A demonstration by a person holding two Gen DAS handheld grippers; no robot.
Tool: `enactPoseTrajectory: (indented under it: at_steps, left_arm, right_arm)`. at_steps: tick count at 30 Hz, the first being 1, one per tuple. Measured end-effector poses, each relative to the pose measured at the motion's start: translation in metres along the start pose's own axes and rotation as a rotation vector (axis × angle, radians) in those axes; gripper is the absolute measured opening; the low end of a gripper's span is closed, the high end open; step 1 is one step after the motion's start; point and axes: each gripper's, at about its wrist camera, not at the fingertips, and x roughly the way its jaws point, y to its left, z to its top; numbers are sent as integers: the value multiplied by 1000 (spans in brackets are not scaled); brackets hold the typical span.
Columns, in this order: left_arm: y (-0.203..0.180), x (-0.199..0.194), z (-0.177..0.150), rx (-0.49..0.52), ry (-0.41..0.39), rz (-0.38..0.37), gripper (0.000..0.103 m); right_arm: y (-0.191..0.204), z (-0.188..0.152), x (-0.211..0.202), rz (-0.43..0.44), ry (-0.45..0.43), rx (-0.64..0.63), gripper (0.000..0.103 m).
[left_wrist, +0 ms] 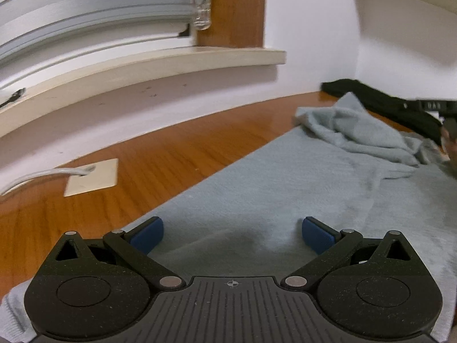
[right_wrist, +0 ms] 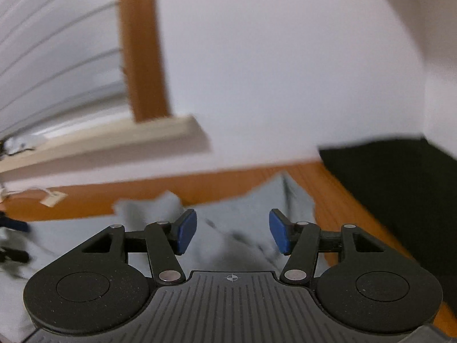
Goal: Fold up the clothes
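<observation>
Desk [left_wrist: 171,154]: wooden, under both claws.
Garment [left_wrist: 285,188]: grey, flat beneath the left claw [left_wrist: 232,233], bunched ahead of the right claw [right_wrist: 232,230].
Claws: both spread, pinching nothing.
Risk: right claw might pinch several bunched layers, skewing the fold.
Views: left alone showed the flat part; the right was blurred.
</observation>
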Motion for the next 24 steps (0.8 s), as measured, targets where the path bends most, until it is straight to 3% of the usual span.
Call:
enactPoseTrajectory:
  at_steps: [4,15,18,24]
  left_arm:
    - [14,0,-2,13,21,45,99]
    - [83,-19,-15,-78,26,147,99]
    - [102,-26,-20,-103,26,178,99]
    - [114,-37,-26,-107,18,214,99]
  right_arm:
    - [0,-3,11,15,4,39,56]
    - [59,28,-13,128,-73,-95,62]
    - [56,24,-30,131,-38,-141,61]
    - [27,-15,-66,89,85,-223,59]
